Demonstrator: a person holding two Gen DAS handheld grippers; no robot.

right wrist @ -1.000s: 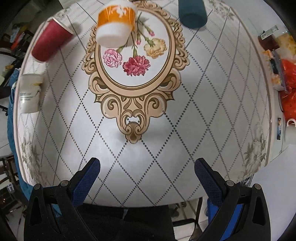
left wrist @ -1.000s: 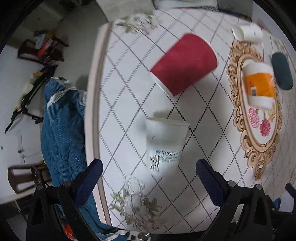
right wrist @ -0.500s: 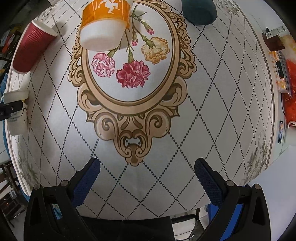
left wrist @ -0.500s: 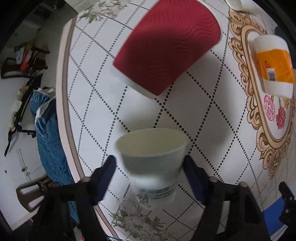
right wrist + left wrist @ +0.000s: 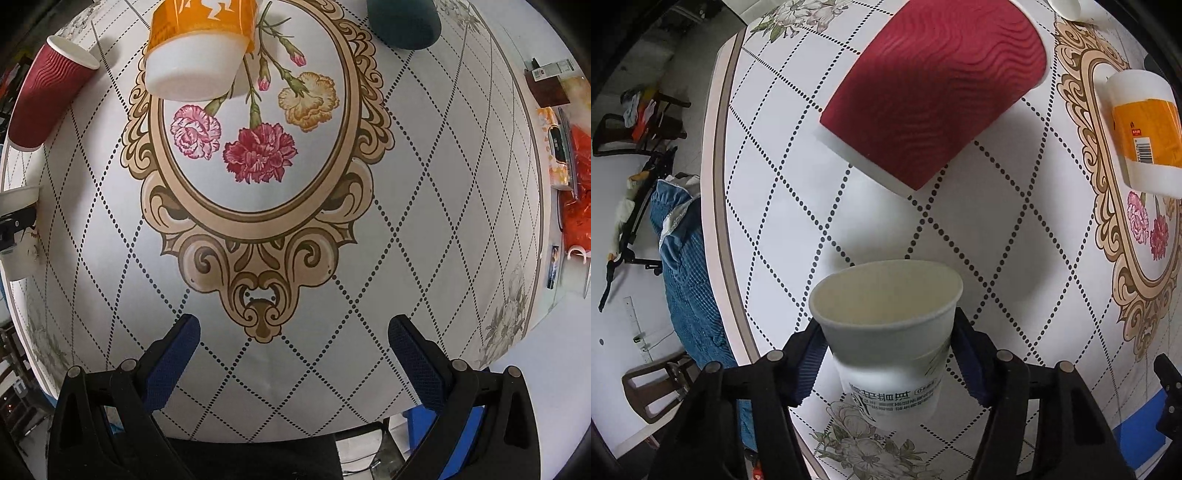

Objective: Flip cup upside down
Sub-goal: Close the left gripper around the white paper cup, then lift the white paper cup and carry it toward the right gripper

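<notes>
White cup (image 5: 890, 332) — now between closed fingers (image 5: 807, 363)

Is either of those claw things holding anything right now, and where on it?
The left gripper pinches the white paper cup by its side walls, just below the open rim. The right gripper is open and empty.

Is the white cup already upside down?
No, the white cup sits between the left gripper's jaws with its open mouth facing up.
</notes>
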